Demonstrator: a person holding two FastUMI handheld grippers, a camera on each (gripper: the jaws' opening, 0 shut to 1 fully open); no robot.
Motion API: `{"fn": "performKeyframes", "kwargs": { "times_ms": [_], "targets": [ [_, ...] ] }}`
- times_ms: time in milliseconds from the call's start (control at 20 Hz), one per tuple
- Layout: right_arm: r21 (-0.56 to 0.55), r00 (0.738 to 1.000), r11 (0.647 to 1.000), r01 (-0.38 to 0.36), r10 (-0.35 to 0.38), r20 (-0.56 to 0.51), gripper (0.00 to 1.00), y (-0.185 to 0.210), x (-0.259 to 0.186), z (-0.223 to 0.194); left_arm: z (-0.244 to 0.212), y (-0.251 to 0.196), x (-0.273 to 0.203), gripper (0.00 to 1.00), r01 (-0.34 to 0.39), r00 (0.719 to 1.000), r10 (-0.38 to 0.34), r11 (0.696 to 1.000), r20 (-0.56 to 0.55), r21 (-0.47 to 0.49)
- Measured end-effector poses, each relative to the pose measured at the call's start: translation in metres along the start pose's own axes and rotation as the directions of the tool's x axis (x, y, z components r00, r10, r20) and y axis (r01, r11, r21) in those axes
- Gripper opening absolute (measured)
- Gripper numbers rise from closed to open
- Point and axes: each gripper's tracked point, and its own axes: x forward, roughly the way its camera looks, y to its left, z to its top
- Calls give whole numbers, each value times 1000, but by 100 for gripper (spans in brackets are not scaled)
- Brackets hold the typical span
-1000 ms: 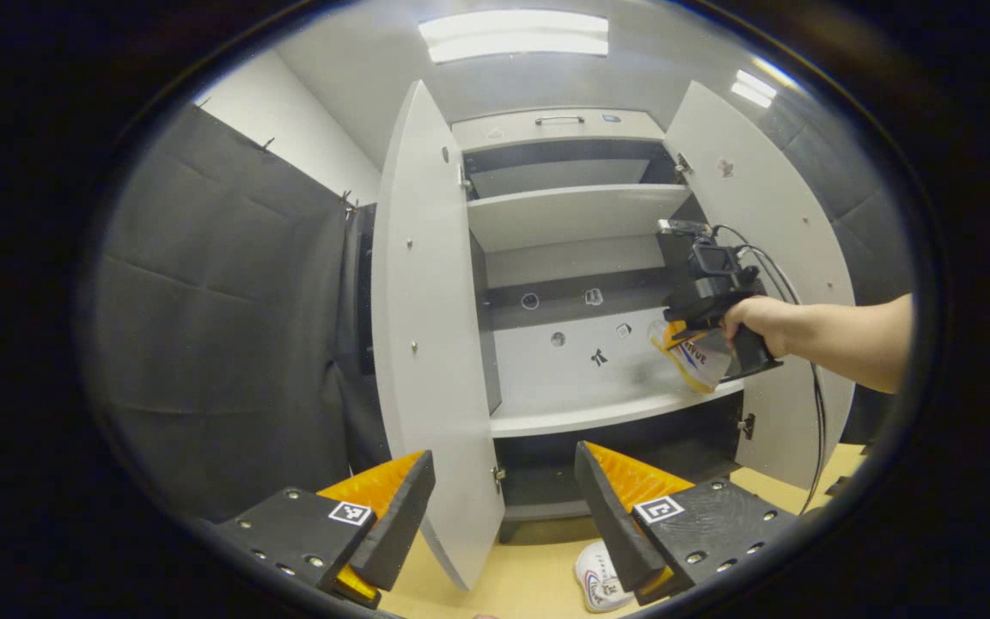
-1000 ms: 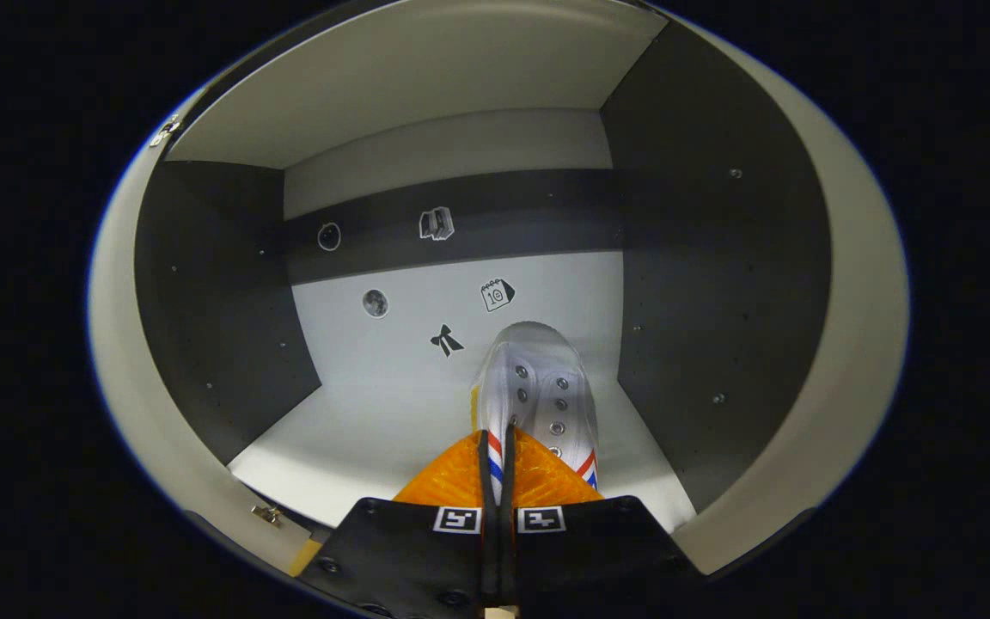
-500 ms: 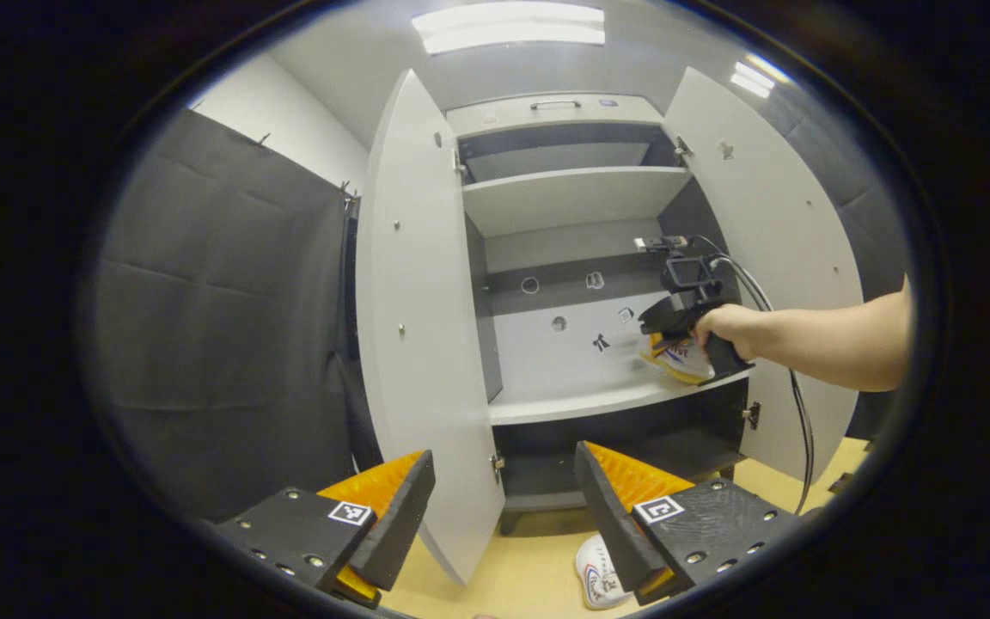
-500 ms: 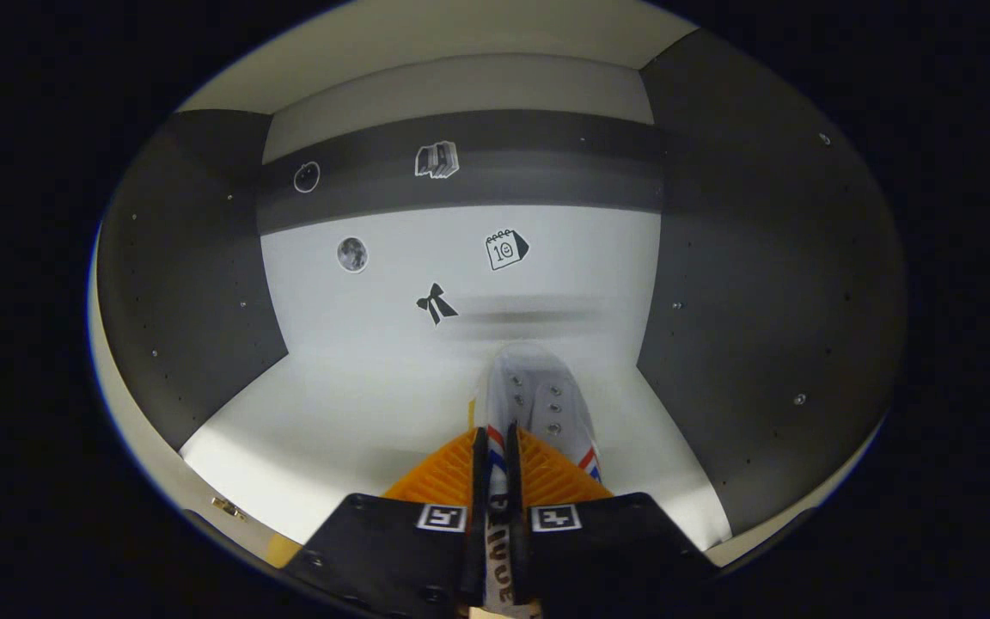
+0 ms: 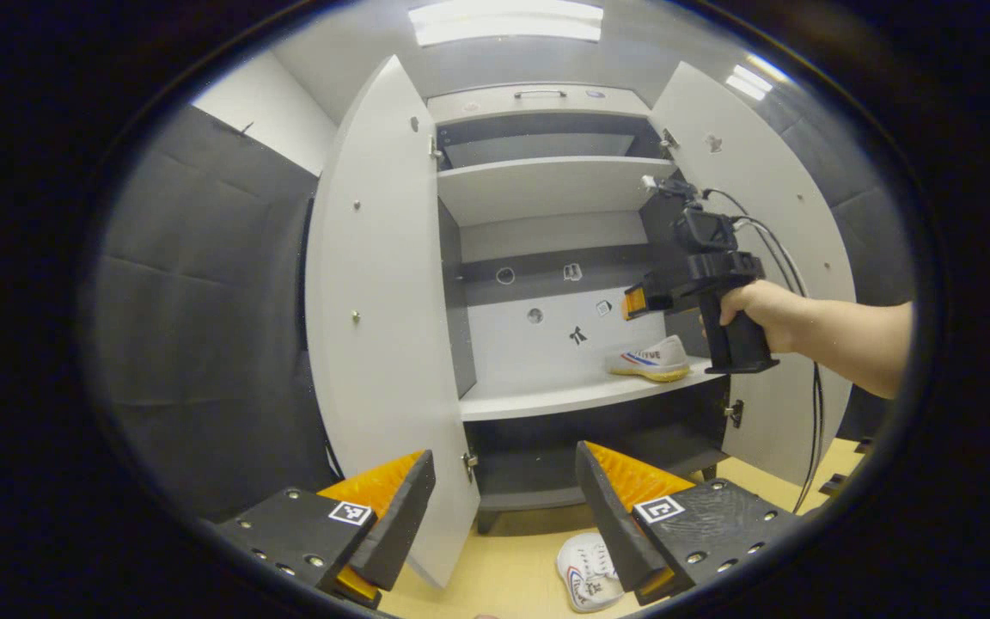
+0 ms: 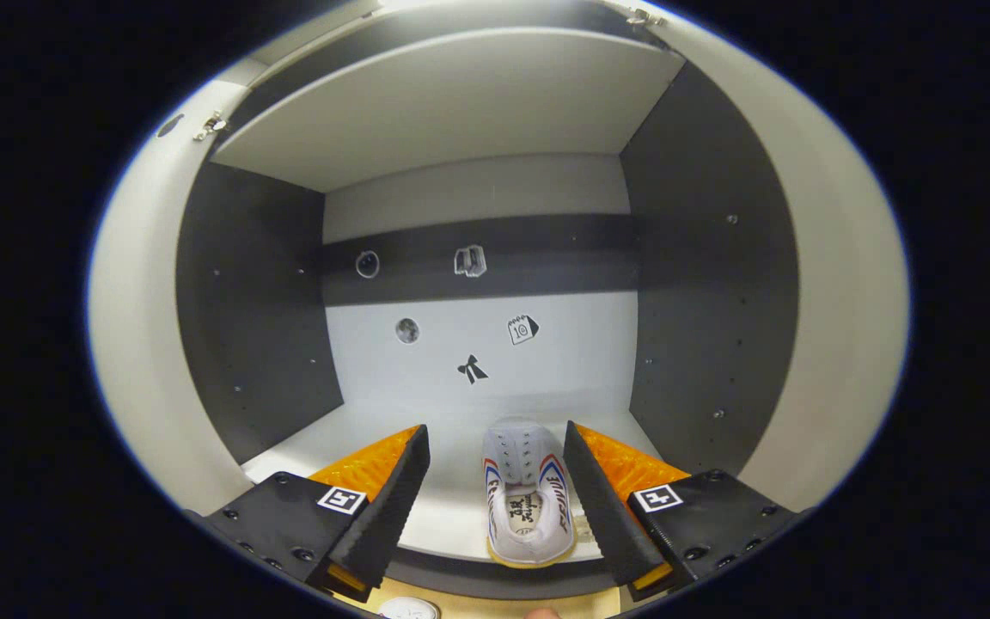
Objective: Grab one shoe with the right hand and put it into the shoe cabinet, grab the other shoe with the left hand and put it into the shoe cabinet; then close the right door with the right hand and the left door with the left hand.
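One white shoe point(image 6: 527, 494) with red and blue stripes lies flat on the cabinet's middle shelf point(image 6: 357, 434), toe pointing inward; the left gripper view shows this shoe point(image 5: 651, 358) at the shelf's right end. My right gripper point(image 6: 495, 507) is open, lifted a little above and behind the shoe, touching nothing; in the left gripper view a hand holds the right gripper point(image 5: 637, 303) in front of the cabinet. The other white shoe point(image 5: 585, 582) lies on the wooden floor beside my open, empty left gripper point(image 5: 504, 507), partly hidden by its right finger.
The shoe cabinet point(image 5: 546, 185) stands with both doors wide open: left door point(image 5: 375, 301) and right door point(image 5: 761, 215). An upper shelf and a dark lower compartment are bare. Cables point(image 5: 804, 344) hang from the right gripper near the right door.
My right gripper opened and let go of the shoe, which now rests on the middle shelf. The gripper then drew back and rose. My left gripper shifted slightly.
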Motion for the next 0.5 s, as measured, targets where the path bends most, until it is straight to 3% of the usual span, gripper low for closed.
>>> {"fn": "performKeyframes", "kwargs": {
  "times_ms": [50, 100, 250, 350, 450, 500],
  "targets": [
    [-3, 1000, 1000, -2, 2, 22, 93, -1, -15, 4, -1, -3, 3, 94, 14, 1000, -14, 1000, -3, -2],
    [-7, 999, 1000, -8, 8, 44, 97, 0, -29, 7, -3, -6, 7, 94, 29, 1000, -29, 1000, -6, -4],
    [-22, 997, 1000, -16, 18, 77, 93, -2, -69, 7, -14, -15, 18, 94, 72, 997, -73, 997, -30, -24],
    [-34, 996, 999, -16, 19, 86, 97, -6, -93, 1, -24, -20, 26, 94, 97, 994, -99, 995, -54, -39],
    [-56, 992, 998, 15, -8, 125, 93, -16, -115, -2, -38, -25, 34, 94, 120, 989, -124, 991, -79, -54],
    [-66, 990, 997, 28, -19, 138, 100, -19, -126, -5, -45, -26, 37, 90, 131, 987, -136, 990, -90, -60]
  ]
}}
